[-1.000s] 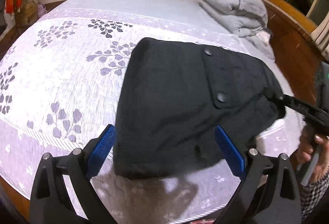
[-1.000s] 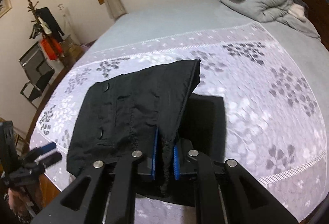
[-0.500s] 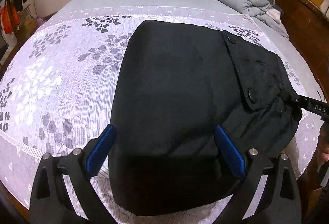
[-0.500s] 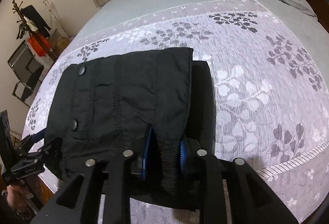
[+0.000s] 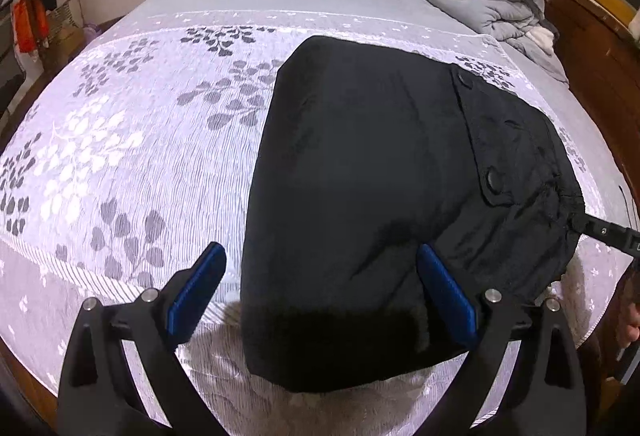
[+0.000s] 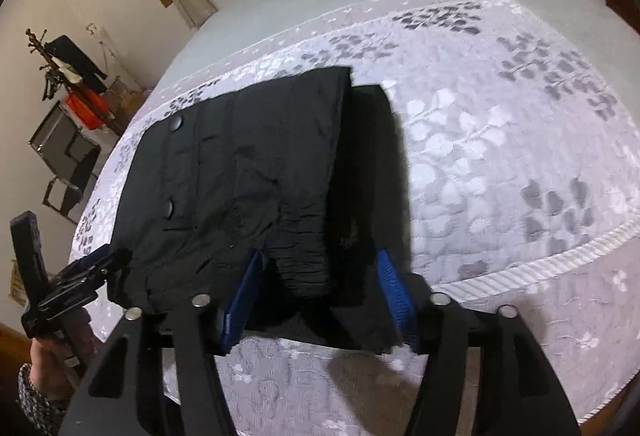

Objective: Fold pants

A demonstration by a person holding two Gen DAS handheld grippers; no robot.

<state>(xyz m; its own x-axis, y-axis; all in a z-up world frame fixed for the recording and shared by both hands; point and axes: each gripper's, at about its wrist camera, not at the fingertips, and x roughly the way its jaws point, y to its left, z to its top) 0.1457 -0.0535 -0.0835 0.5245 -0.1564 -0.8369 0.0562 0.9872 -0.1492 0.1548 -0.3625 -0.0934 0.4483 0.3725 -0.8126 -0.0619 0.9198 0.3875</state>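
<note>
The black pants (image 5: 368,196) lie folded into a thick rectangle on the bed; they also show in the right wrist view (image 6: 256,180), with a buttoned pocket flap on top. My left gripper (image 5: 320,296) is open, its blue pads spread wide at the bundle's near edge. My right gripper (image 6: 320,300) is open, its pads on either side of the gathered waistband, which rests on the bundle. In the right wrist view the left gripper (image 6: 76,284) shows at the bundle's left corner.
The bed has a lilac leaf-print cover (image 5: 120,164). A rolled grey duvet (image 5: 476,0) lies at the far right corner by the wooden headboard (image 5: 592,48). A coat stand and metal rack (image 6: 68,108) stand beyond the bed's left side.
My right gripper has opened and let go of the waistband, which has dropped onto the bundle. My left gripper stays open and has moved closer over the pants.
</note>
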